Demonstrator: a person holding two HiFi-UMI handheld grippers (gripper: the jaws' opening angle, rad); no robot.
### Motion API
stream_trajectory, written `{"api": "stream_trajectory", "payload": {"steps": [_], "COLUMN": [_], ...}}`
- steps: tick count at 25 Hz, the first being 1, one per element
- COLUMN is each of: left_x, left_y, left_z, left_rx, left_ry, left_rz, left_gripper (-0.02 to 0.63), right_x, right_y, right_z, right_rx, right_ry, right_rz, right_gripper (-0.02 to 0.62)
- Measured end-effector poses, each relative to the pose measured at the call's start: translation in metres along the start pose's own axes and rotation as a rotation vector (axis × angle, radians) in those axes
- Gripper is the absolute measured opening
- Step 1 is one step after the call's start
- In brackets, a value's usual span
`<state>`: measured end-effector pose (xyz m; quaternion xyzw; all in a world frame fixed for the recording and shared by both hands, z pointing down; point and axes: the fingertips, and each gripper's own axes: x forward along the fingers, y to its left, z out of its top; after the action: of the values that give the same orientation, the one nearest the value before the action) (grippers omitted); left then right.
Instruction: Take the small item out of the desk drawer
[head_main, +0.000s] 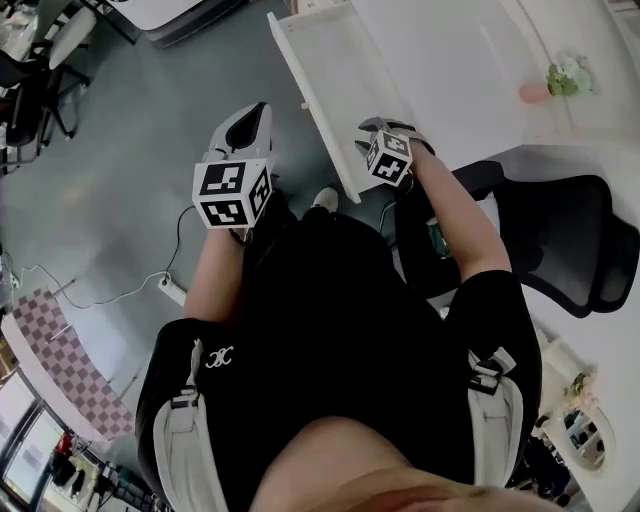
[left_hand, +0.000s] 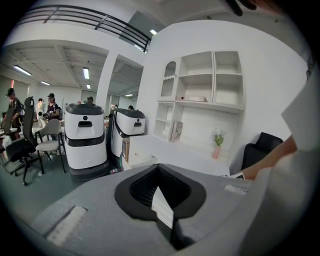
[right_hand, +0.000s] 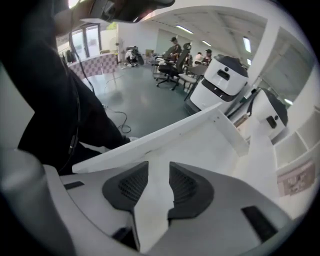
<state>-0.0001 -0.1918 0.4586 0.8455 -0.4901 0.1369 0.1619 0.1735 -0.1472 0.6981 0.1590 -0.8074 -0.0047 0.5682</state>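
Right gripper view: right gripper (right_hand: 159, 175), jaws spread, poised over the open white drawer (right_hand: 165, 134), whose pale bottom shows between the pads. Head view: left gripper (head_main: 258, 115), jaws pressed together, left of the drawer. No view shows where the small item lies or how it looks.

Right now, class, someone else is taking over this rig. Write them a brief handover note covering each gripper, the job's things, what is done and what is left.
Left gripper: held left of the drawer. Its jaws are nearly together with a white sliver between them; I cannot tell whether that is an item.
Right gripper: open and empty, pointing down into the drawer.
Drawer: pulled out from the desk. The part of its floor in view looks bare.
Done: the drawer is open.
Left: find the small item, which no view clearly shows, and lift it out.
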Motion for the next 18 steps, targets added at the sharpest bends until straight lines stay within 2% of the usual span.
{"api": "stream_trajectory", "payload": {"steps": [4,9,18], "left_x": [-0.006,-0.01,-0.013], "left_y": [0.012,0.019,0.033], "left_z": [-0.016,-0.031,-0.054], "left_rx": [-0.032,-0.039,-0.079], "left_ry": [0.023,0.045,0.076], "left_rz": [0.04,0.059,0.103], "left_gripper": [0.014,0.015,0.014], "right_x": [0.027,0.056,0.09], "right_y": [0.012,0.009,0.015], "right_z": [-0.01,-0.015,-0.014], "right_rx": [-0.162,-0.301,-0.314], "right_ry": [0.071,0.107,0.117], "right_rz": [0.07,0.054,0.096], "right_gripper": [0.117,0.117,0.123]}}
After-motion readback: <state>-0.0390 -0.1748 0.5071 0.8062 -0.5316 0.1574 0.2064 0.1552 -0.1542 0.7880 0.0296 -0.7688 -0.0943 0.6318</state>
